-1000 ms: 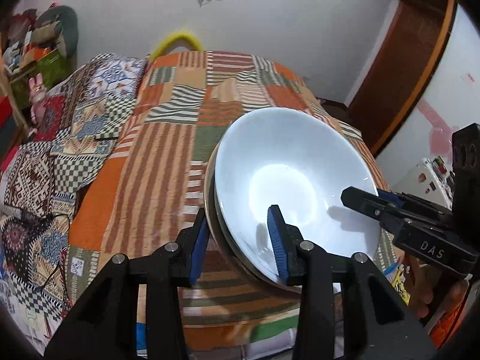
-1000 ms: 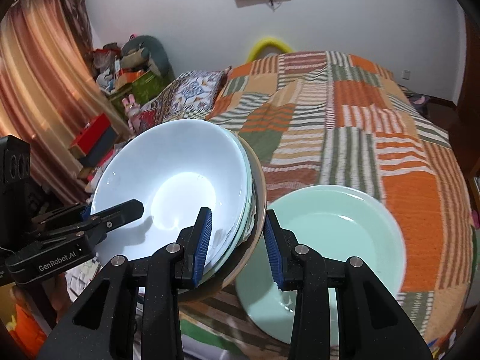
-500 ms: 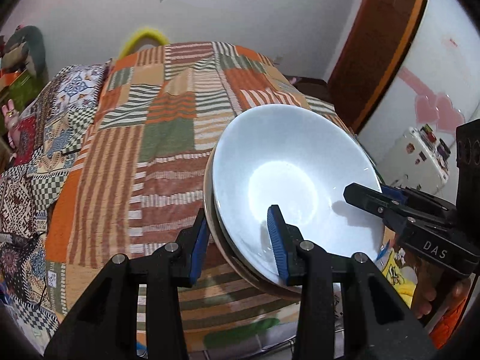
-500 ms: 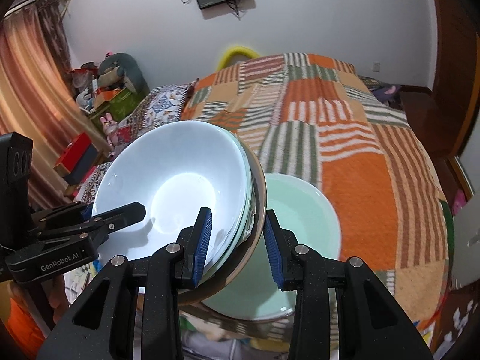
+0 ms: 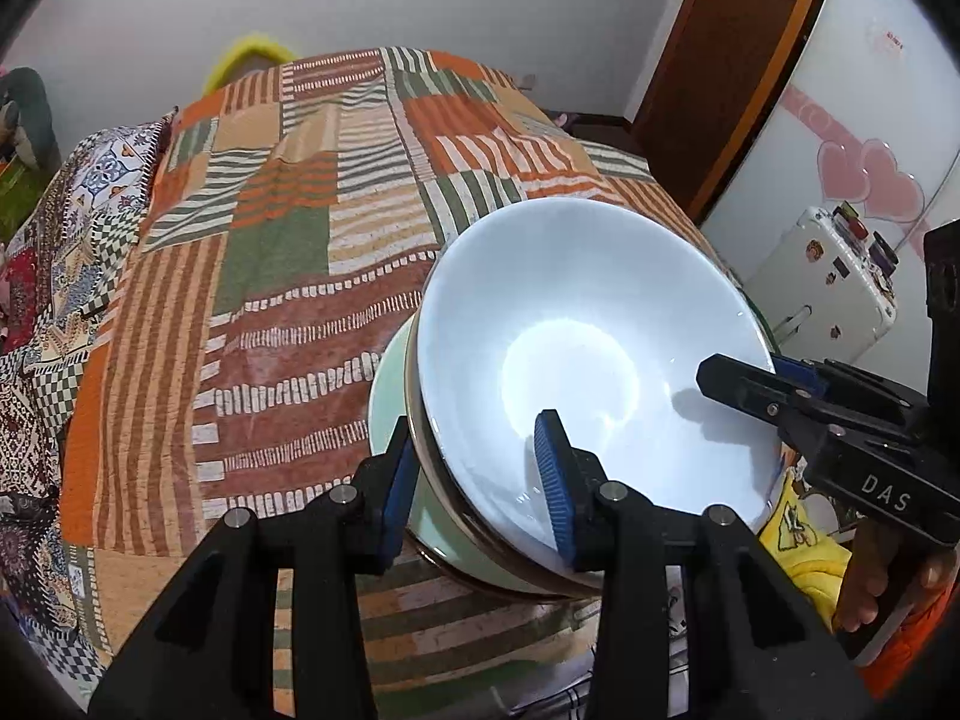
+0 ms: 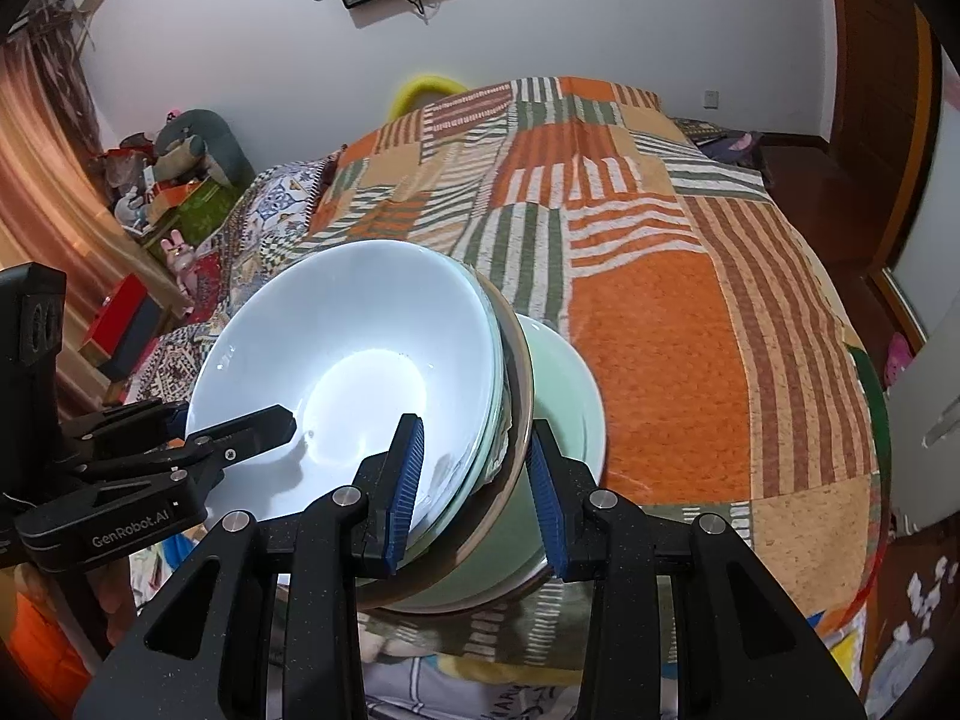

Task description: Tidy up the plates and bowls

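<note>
A stack of nested dishes with a white bowl on top is held between both grippers, just over a pale green plate on the bed. My left gripper is shut on the stack's near rim. My right gripper is shut on the opposite rim of the white bowl; the green plate shows under and behind the stack. Each gripper shows in the other's view, the right one and the left one. Whether the stack touches the green plate I cannot tell.
A patchwork orange, green and striped bedspread covers the bed. A patterned pillow lies at its far left. A white cabinet and a wooden door stand to the right. Clutter and toys sit by the curtain.
Both grippers have carried the bowl stack rightward over the green plate, which now lies directly beneath it. The grip on the rim has not changed.
</note>
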